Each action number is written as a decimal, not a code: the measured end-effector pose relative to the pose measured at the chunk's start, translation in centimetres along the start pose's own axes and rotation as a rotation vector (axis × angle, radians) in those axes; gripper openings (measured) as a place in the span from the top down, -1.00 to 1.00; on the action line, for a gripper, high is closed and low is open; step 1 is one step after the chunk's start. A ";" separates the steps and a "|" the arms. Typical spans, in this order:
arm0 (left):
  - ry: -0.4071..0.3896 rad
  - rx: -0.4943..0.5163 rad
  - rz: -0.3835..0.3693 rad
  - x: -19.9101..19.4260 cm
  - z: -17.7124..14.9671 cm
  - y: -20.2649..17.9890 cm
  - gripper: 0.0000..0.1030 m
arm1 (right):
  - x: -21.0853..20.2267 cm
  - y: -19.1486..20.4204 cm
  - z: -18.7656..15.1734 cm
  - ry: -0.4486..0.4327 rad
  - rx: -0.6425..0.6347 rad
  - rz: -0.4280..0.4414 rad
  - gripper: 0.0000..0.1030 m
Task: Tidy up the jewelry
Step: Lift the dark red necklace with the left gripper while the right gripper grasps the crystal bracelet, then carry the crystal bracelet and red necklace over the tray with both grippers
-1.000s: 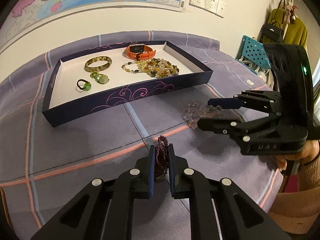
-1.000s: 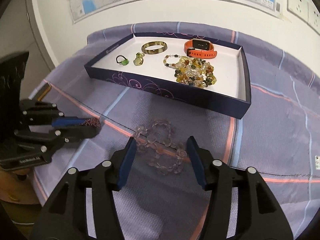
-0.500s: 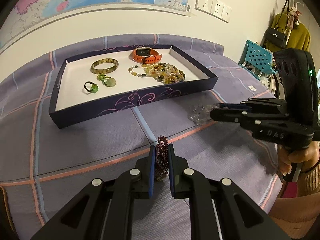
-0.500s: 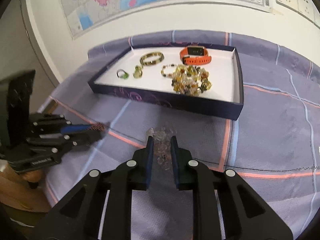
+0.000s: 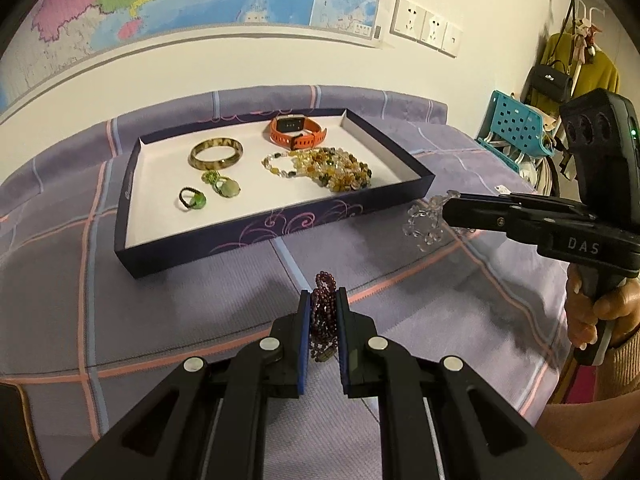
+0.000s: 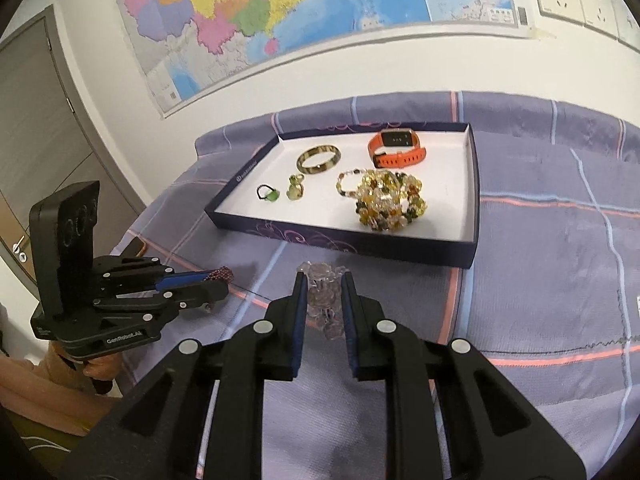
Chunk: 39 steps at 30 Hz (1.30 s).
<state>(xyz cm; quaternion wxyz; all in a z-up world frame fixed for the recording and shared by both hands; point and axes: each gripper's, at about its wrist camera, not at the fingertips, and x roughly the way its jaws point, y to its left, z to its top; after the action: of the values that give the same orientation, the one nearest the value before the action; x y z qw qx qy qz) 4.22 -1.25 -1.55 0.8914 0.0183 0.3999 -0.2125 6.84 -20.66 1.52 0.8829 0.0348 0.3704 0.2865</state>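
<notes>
Left gripper (image 5: 323, 300) pinching dark red bead bracelet (image 5: 322, 312); right gripper (image 6: 324, 284) clamped on clear bead bracelet (image 6: 325, 300), both above purple checked cloth (image 5: 200, 300). Tray (image 5: 256, 232) ahead: bangle (image 5: 216, 154), orange watch (image 5: 298, 132), amber beads (image 5: 332, 164), green rings (image 5: 192, 199). Map (image 6: 280, 12), sockets (image 5: 426, 26) on wall.

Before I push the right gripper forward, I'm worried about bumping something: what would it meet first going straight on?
Probably the tray's near wall, which lies straight ahead of the right gripper and its clear bracelet. Depth is unclear; it might pass over.
</notes>
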 end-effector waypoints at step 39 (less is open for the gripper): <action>-0.107 0.004 0.090 -1.6 5.2 2.4 0.80 | 0.3 -1.3 5.5 -0.081 -0.009 0.008 0.66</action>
<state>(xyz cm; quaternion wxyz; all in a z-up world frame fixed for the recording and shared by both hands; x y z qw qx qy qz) 7.90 0.45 2.79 0.9201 0.0266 0.3500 -0.1738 11.31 -20.75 4.98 0.8961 0.0438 0.3329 0.2902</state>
